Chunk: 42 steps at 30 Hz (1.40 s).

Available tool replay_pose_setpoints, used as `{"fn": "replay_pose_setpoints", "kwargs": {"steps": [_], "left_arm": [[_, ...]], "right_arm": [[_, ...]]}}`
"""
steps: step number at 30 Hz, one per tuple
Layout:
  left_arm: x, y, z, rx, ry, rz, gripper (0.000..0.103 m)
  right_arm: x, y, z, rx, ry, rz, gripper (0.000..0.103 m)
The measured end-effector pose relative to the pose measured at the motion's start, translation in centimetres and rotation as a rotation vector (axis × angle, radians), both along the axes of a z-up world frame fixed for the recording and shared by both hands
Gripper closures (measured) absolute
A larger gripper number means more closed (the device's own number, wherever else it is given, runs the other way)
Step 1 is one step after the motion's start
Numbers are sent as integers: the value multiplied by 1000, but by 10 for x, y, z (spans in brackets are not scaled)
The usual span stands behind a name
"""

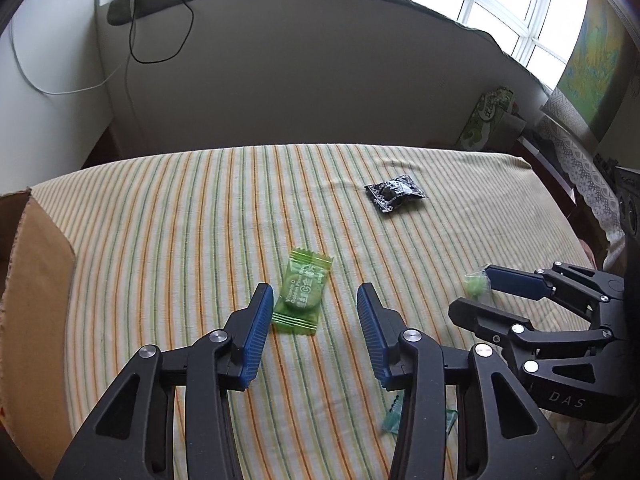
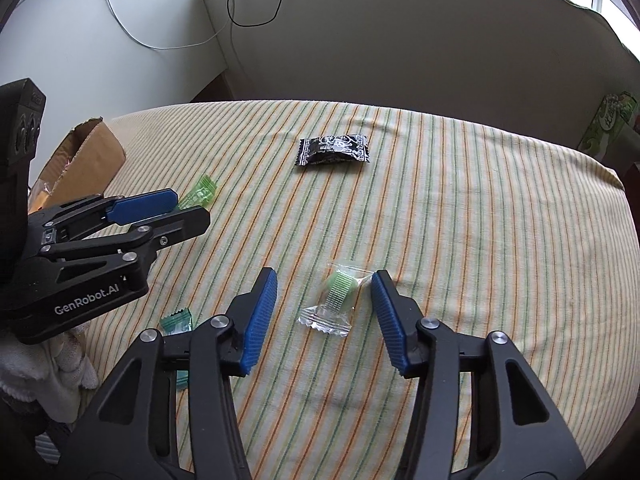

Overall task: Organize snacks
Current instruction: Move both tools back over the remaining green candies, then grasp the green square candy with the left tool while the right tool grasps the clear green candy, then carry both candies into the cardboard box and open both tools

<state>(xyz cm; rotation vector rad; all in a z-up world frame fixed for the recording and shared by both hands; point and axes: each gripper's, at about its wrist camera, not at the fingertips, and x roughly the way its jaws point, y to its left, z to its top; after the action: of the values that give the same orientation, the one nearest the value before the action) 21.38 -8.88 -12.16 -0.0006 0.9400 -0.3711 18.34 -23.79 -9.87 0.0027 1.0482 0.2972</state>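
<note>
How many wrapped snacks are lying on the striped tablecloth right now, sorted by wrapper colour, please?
Bright green wrapper: 1
Black wrapper: 1
Clear wrapper with a green sweet inside: 1
Teal wrapper: 1, partly hidden behind a claw
Total: 4

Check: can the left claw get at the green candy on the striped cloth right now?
Probably yes. The left claw is open and the green candy lies flat on the striped cloth just ahead of its fingertips, nearer the left one. Nothing lies over it; the right claw is off to the side.
</note>
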Motion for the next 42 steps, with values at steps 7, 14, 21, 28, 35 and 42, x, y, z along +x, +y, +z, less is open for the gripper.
{"fn": "replay_pose_setpoints", "kwargs": {"steps": [7,14,21,28,35,42], "left_arm": [[-4,-6,-2,63,-36,-10,76],[-7,-4,-2,69,-45,-18,83],[-13,0,3,38,-47,-6,83],[-30,6,20,-3,-81,7,83],[-52,22,44,-53,-125,16,83],[-71,39,65,-75,-167,41,83]], "right_arm": [[2,5,0,-81,-21,4,75],[-3,0,1,-85,-27,1,79],[-11,-12,7,-25,-27,-22,79],[-25,-16,26,9,-58,-28,80],[-42,-3,50,11,-101,-12,80],[-55,25,74,21,-140,29,80]]}}
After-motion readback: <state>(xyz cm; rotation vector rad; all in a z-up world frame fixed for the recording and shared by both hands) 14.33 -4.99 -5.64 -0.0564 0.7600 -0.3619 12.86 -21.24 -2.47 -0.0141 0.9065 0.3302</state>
